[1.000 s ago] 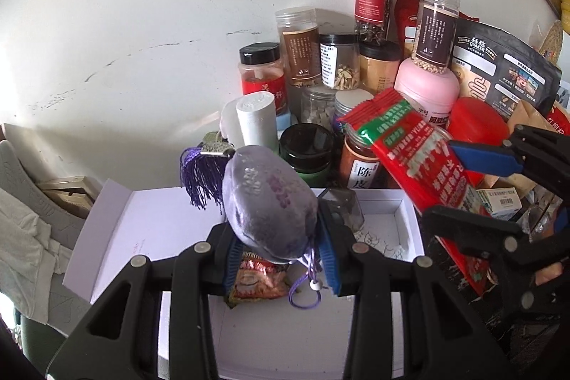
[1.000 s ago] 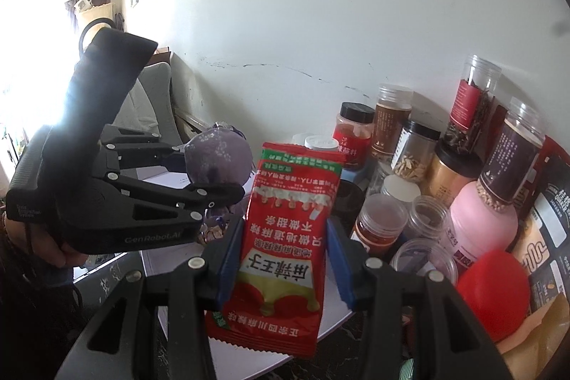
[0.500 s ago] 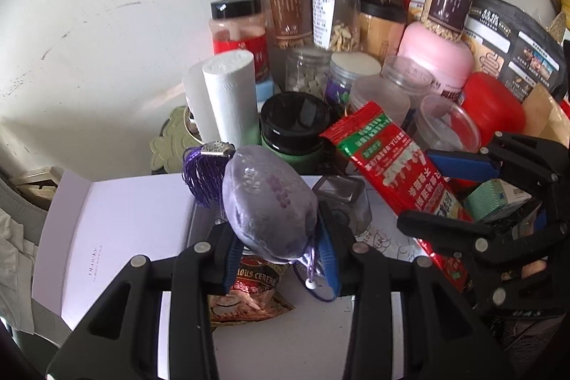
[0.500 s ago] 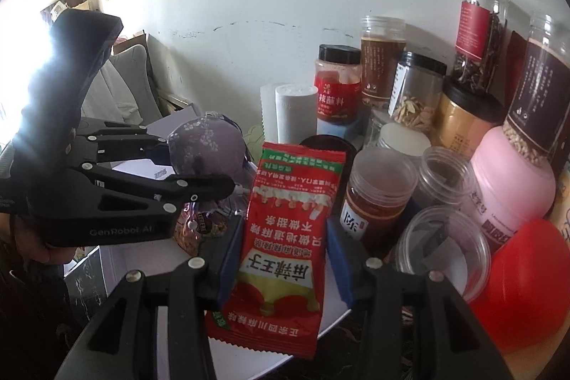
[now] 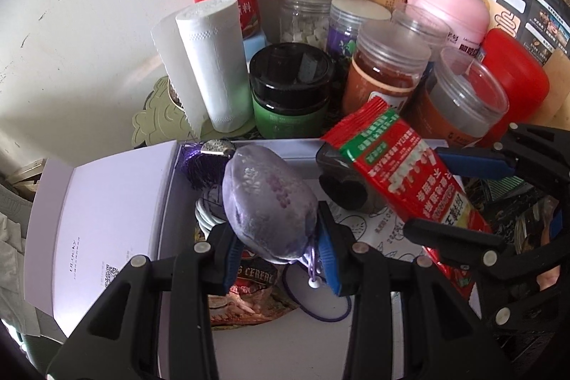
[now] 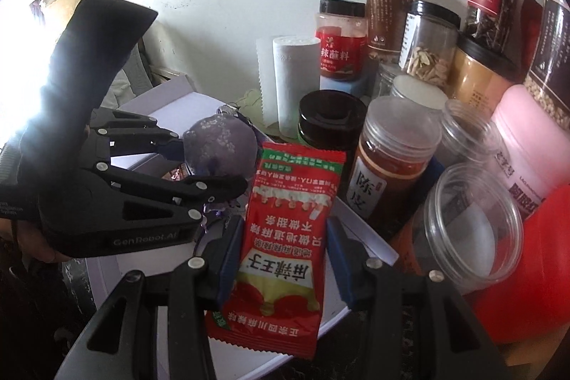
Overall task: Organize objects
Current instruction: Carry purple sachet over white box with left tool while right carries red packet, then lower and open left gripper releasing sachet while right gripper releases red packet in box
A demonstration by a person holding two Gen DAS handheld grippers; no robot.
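Both grippers have descended toward the white box (image 5: 107,219). Left gripper (image 5: 278,250) clasps the purple pouch (image 5: 267,202); right gripper (image 6: 281,259) clasps the red packet (image 6: 285,237) beside the jars (image 6: 392,159).

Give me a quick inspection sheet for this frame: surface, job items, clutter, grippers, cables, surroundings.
Surface: open white box with its lid folded out at the left; a snack packet and a dark round item lie inside.
Job's things: purple pouch with tassel and cord; red sachet. Both are held above the box.
Clutter: jars crowd behind the box, among them a black-lidded green jar, an orange-filled jar and a pink tub; a paper roll stands to their left.
Grippers: left gripper shut on purple pouch; right gripper shut on red sachet.
Cables: nothing seen.
Surroundings: scuffed white wall; bright window glare at the left in the right wrist view.
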